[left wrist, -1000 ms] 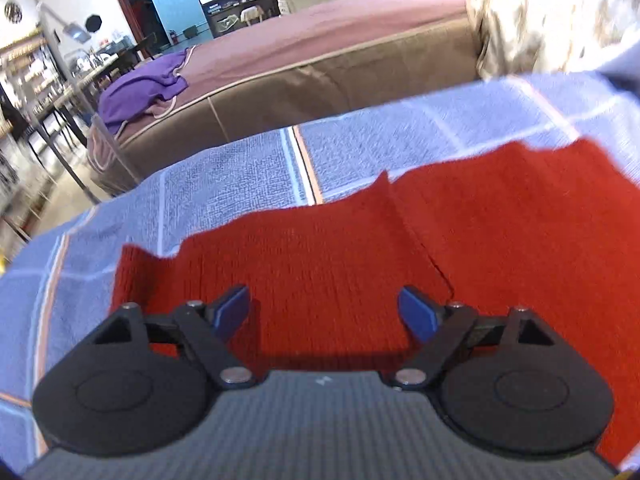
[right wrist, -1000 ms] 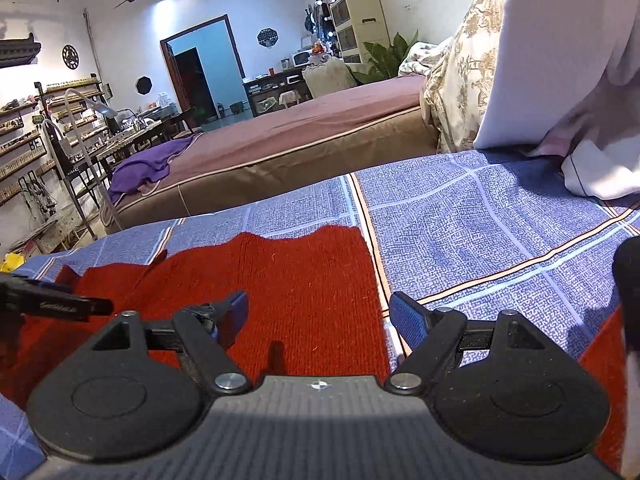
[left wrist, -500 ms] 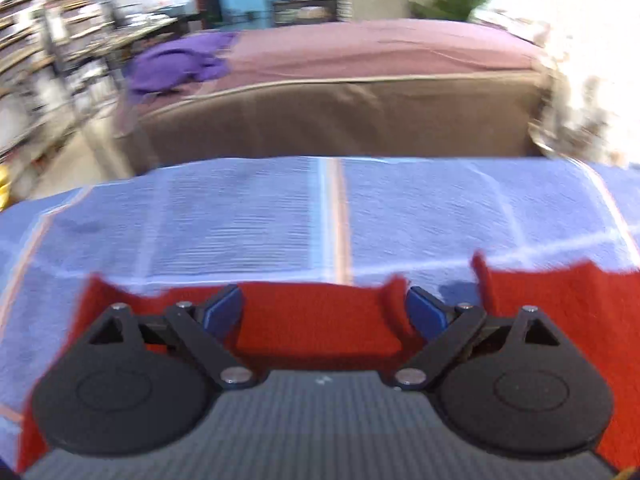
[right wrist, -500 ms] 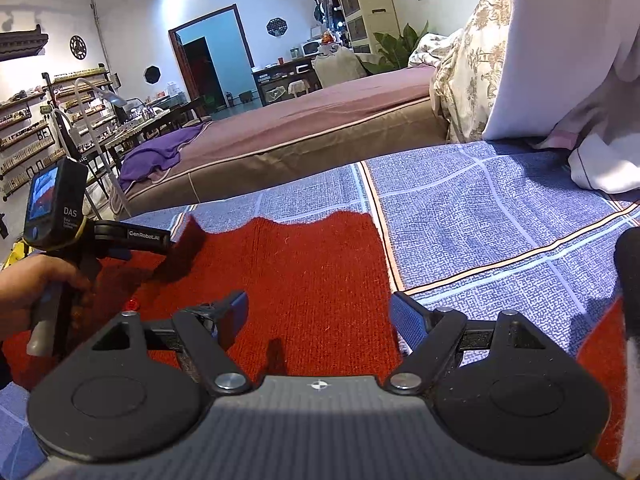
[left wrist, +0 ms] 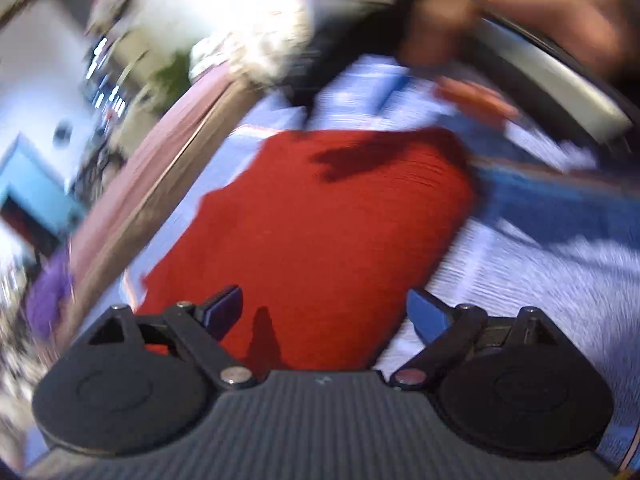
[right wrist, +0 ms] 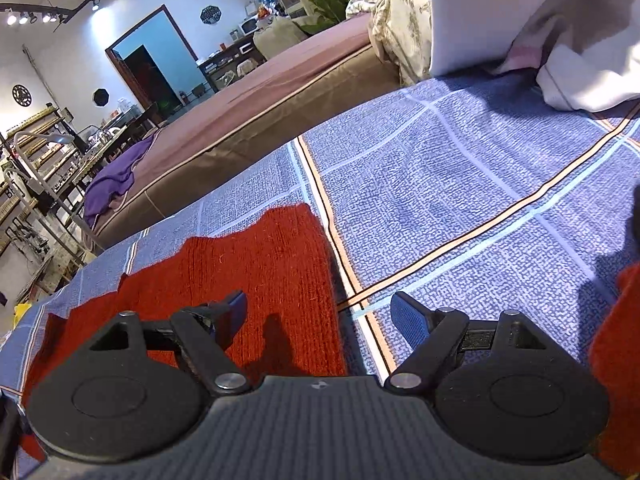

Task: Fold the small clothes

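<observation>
A red knit garment (left wrist: 328, 220) lies flat on the blue plaid bedspread (left wrist: 520, 272). In the blurred, tilted left wrist view, my left gripper (left wrist: 324, 306) hovers open over the garment's near end, with nothing between its blue pads. The right wrist view shows the garment (right wrist: 272, 256) with its right edge running between the open fingers of my right gripper (right wrist: 320, 310), which grips nothing. Another patch of red knit (right wrist: 620, 340) shows at the right edge of that view.
A brown bed (right wrist: 260, 112) with a purple cloth (right wrist: 116, 176) stands beyond the bedspread (right wrist: 440, 184). White pillows and bedding (right wrist: 580, 72) lie at the back right. A blurred arm of a person (left wrist: 560, 12) crosses the top right of the left view.
The left gripper has swung sideways and rolled, so its view is tilted and blurred, looking along the garment. It has left the right view. The right gripper has shifted and tilted slightly.
</observation>
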### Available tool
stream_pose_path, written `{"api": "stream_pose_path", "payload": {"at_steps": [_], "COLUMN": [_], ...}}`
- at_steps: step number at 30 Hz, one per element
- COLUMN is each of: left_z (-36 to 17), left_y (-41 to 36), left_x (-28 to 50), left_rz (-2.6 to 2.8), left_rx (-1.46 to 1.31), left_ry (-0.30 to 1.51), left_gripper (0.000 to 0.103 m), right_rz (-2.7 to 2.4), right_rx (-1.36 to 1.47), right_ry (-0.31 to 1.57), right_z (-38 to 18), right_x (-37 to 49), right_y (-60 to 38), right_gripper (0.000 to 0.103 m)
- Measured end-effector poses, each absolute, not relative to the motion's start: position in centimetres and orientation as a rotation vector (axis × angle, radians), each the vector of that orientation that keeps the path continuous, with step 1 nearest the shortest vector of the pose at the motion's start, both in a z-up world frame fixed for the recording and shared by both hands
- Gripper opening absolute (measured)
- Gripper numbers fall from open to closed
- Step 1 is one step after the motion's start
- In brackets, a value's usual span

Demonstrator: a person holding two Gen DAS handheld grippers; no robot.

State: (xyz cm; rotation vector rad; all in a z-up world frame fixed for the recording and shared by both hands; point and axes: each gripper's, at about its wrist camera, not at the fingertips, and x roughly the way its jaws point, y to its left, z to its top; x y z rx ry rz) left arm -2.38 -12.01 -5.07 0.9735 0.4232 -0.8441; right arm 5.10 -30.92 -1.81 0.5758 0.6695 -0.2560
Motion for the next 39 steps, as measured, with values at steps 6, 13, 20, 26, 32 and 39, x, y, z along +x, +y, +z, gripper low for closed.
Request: {"api": "stream_pose_path", "payload": {"at_steps": [6,13,20,26,32,39], "left_z": [-9.6,-12.0,-9.5,-3.2,3.5,3.2], "left_y": [-16.1,-19.1,-16.6,-10.1,2.5,18.9], "left_x": [-5.6,-4.2,-1.4,0.1,4.6,10.1], "left_rz": [-0.822,-0.824,-0.866,-0.785,-0.568,-0.299], "left_rx": [1.193,1.277,0.977,0.653,0.208,-0.206], "left_ry": [0.27,0.157,0.313,0.294,0.362,0.533], "left_gripper": [0.075,0.046,0.027,0.025,0.025,0.025], "right_rz": [-0.101,-0.05,-0.001,0.191,0.451,0.509], "right_rx": [0.758,0.85,0.916,1.066,1.013,0.739], "right_ry": [0.862,0.905,0.913,0.774,0.738,0.899], "right_z": [-4.1,-5.1,-4.5,0.7,7.1,6.1], "right_x": [7.9,8.6,7.9,6.6,11.7,19.2], "right_y": [-32.2,-32.1,-32.3,-31.3,-21.1,-3.5], "right_gripper": [0.103,0.103,0.052,0.035,0.035,0.035]}}
